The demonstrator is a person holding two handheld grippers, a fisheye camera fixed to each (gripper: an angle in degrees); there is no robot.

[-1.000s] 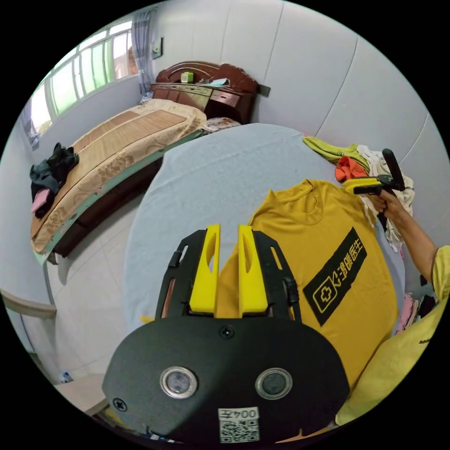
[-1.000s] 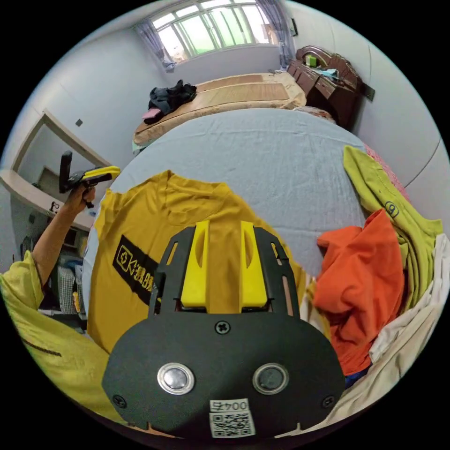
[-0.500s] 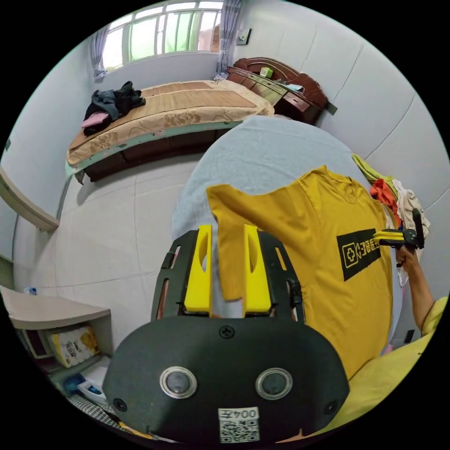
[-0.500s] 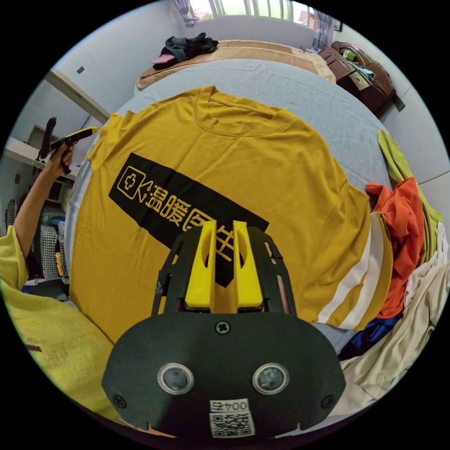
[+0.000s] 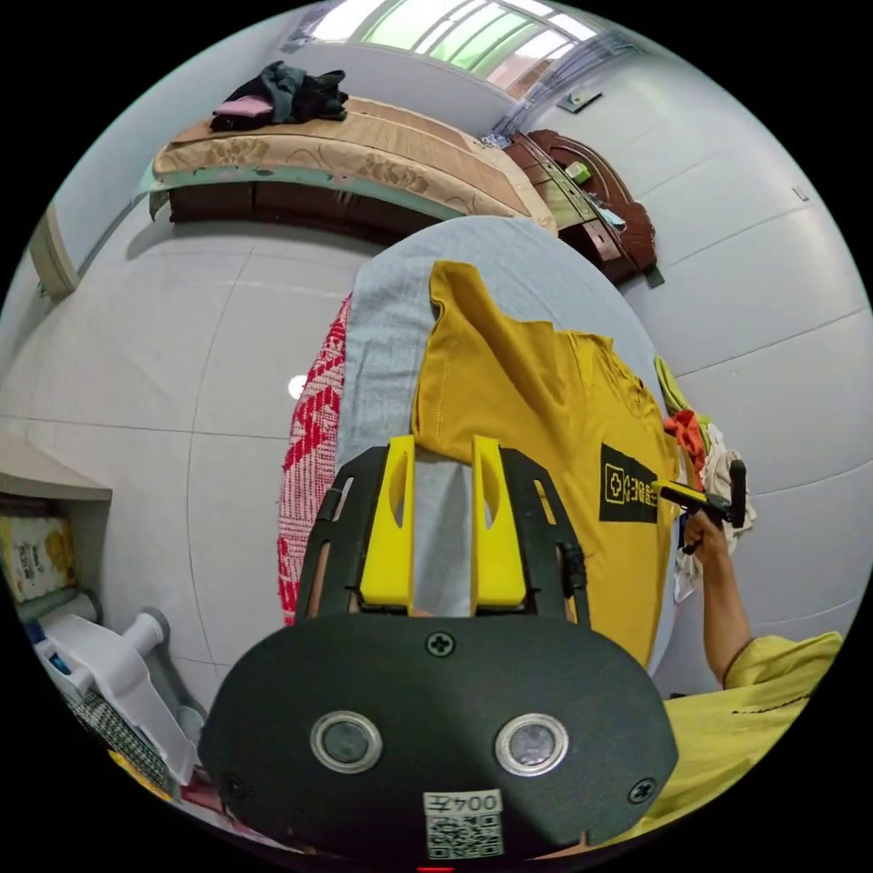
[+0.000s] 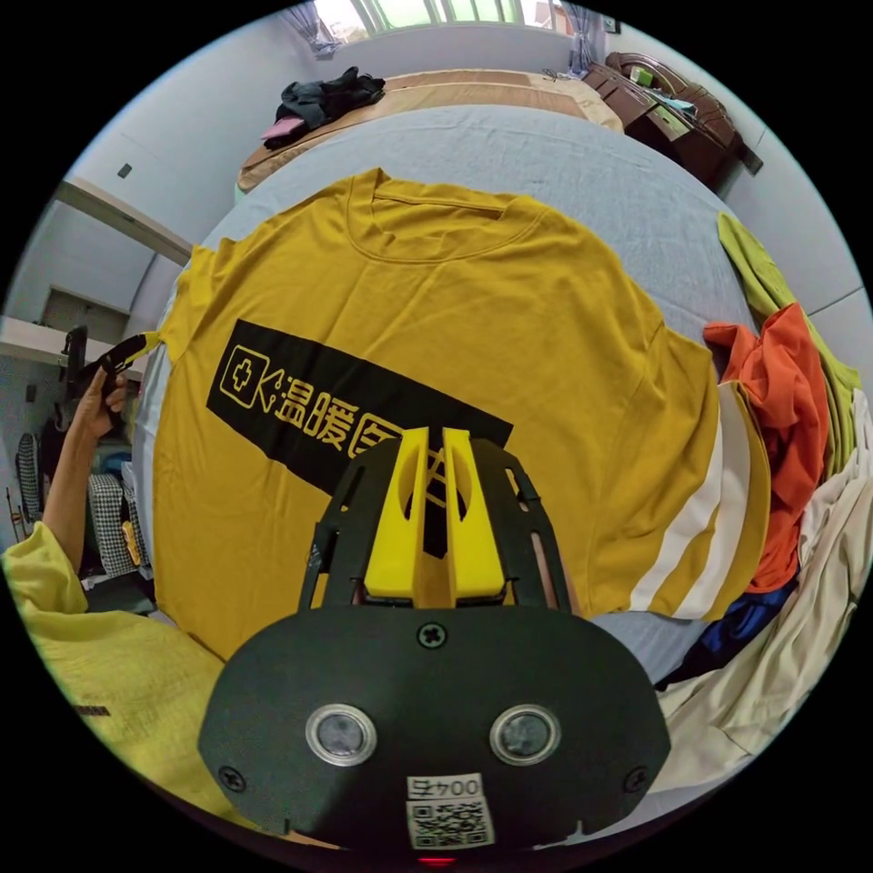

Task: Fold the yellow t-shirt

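Observation:
The yellow t-shirt (image 6: 436, 300) lies spread flat, front up, on the grey-sheeted bed (image 6: 564, 155), its black printed band across the chest. My right gripper (image 6: 436, 435) hovers over that band with its jaws almost together and nothing between them. In the left gripper view the t-shirt (image 5: 518, 400) runs away from me, and a hand holds the right gripper (image 5: 668, 492) over its far side. My left gripper (image 5: 444, 446) is open just short of the left sleeve's hem, with grey sheet between its jaws. The right gripper view has the left gripper (image 6: 145, 344) at that sleeve's edge.
A pile of clothes sits to the shirt's right: an orange garment (image 6: 782, 400), a green one (image 6: 764, 273) and cream cloth (image 6: 800, 618). A red patterned cloth (image 5: 314, 436) hangs at the bed's side above the tiled floor (image 5: 182, 346). A second bed (image 5: 364, 155) carries dark clothes (image 5: 282, 91).
The left gripper has let go of the sleeve and drawn back past its hem; the sleeve now lies flat. The right gripper's jaws have closed further over the print.

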